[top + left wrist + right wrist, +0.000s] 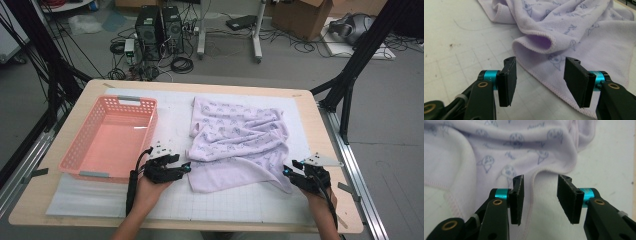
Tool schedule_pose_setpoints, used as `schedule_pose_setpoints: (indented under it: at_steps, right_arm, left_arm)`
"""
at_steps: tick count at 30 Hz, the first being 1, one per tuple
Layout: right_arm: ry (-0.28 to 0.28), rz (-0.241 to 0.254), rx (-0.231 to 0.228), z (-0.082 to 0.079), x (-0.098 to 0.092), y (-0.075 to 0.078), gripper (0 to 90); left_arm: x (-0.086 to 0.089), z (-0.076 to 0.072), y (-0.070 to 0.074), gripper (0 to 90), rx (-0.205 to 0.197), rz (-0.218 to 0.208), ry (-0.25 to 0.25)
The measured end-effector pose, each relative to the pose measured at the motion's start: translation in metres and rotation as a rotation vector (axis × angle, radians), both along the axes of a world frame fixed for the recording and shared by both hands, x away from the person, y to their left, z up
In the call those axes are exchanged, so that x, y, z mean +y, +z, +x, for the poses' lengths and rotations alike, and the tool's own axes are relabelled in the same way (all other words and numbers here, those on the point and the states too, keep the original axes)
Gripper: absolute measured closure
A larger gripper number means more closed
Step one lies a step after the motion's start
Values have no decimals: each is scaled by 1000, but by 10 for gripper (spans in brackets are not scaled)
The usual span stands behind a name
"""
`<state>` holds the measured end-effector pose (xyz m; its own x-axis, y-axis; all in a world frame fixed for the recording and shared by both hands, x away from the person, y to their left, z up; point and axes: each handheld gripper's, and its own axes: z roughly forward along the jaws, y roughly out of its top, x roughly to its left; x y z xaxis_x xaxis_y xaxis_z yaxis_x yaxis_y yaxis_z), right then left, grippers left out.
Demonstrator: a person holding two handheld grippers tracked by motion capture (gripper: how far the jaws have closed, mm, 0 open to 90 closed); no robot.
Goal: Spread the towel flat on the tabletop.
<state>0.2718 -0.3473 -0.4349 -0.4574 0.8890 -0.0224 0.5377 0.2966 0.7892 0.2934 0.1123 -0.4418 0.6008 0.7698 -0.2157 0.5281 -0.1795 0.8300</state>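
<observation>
The left hand-held gripper is sitting at the bottom of the frame with its jaws apart and nothing between them. A lilac towel with a little blue print is lying rumpled across the upper right, on the white gridded tabletop.

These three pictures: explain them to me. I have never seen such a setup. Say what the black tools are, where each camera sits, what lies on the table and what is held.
A person holds a hand tool with two black jaws in each hand: the left gripper and the right gripper. The wide picture looks down from above the table. The two close pictures come from cameras riding on the grippers, looking along their jaws. On the table lie a crumpled lilac towel and an empty pink basket. Both grippers are open at the towel's near edge, holding nothing.
</observation>
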Motion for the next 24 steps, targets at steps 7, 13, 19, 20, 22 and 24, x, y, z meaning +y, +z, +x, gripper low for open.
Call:
schedule_pose_setpoints:
  at_steps: [7,13,19,20,22,24]
  right_arm:
    - [14,-7,28,-18,-2,-5,533]
    - [34,-26,63,-36,-5,-12,538]
    - [46,24,62,-40,-8,-15,790]
    - [76,36,78,-40,-8,-14,854]
    - [80,6,73,-42,-5,-13,861]
    - [83,1,82,-45,-5,-11,862]
  left_arm:
    - [-20,-27,-4,446,29,-8,-65]
    - [-39,-44,-10,434,57,56,-83]
    - [-43,-57,-12,828,-11,129,-16]
    - [-41,-59,-11,840,-11,131,-13]
    - [-36,-64,-11,845,-9,134,-8]
    - [-28,-68,-10,846,-2,126,3]
